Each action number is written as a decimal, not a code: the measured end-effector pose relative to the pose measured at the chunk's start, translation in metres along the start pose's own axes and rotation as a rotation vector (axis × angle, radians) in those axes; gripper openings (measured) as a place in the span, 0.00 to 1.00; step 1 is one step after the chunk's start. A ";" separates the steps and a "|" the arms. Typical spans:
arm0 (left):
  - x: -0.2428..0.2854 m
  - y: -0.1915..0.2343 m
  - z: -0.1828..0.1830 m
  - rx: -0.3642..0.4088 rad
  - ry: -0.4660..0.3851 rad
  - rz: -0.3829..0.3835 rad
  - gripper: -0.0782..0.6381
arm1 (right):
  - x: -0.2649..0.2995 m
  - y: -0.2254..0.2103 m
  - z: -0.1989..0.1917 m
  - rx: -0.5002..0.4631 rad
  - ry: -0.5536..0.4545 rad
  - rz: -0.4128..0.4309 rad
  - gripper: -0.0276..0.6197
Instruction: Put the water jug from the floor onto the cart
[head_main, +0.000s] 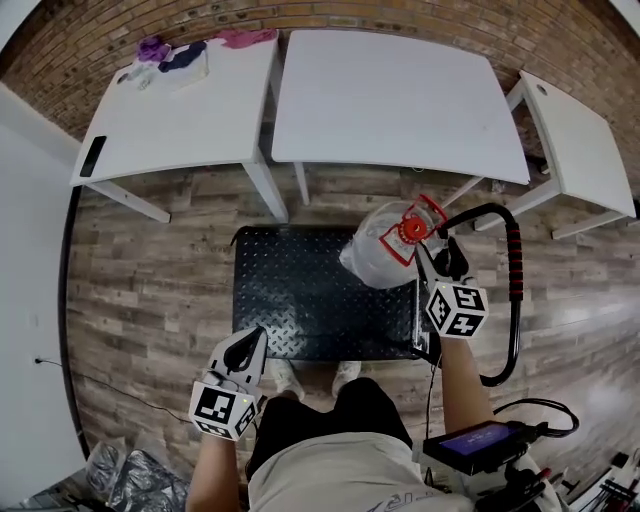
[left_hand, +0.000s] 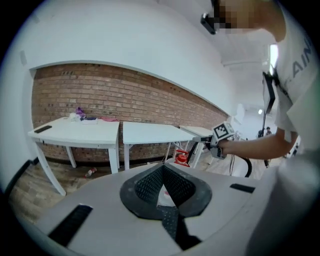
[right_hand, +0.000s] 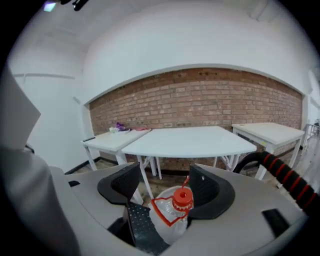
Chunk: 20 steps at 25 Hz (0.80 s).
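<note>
**Jug at the cart's rear right corner**

The water jug (head_main: 385, 250) is clear plastic and rounded, with a red cap and a thin red carrying handle at its neck; it sits over the rear right corner of the cart (head_main: 300, 290); the right tongs (head_main: 432, 247) stand wide around cap and handle, seemingly grasping them, though the pads' contact is hard to see; the left tongs (head_main: 252, 342) are clenched and empty at the cart's near left corner; the black ribbed deck lies bare leftward and forward; the cart handle (head_main: 514, 270) curves just beside the jug; white tabletops (head_main: 380, 100) stand past the rear edge
</note>
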<state>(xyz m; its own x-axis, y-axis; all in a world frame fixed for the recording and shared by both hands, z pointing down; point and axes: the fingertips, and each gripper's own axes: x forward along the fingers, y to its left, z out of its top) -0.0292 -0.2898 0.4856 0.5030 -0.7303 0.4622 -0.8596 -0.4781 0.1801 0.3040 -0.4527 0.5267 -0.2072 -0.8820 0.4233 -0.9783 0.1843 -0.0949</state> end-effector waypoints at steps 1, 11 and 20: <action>0.000 -0.001 0.003 0.046 0.004 -0.010 0.11 | -0.016 0.006 0.009 -0.002 -0.029 -0.006 0.53; -0.035 0.002 0.032 0.190 -0.080 -0.138 0.11 | -0.149 0.088 0.058 -0.020 -0.210 -0.103 0.33; -0.087 0.028 0.051 0.154 -0.186 -0.142 0.11 | -0.220 0.153 0.067 -0.030 -0.287 -0.129 0.09</action>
<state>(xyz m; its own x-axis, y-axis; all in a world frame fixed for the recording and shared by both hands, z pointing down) -0.0929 -0.2644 0.4058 0.6375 -0.7208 0.2723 -0.7628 -0.6402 0.0913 0.2002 -0.2592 0.3586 -0.0753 -0.9845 0.1582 -0.9970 0.0717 -0.0285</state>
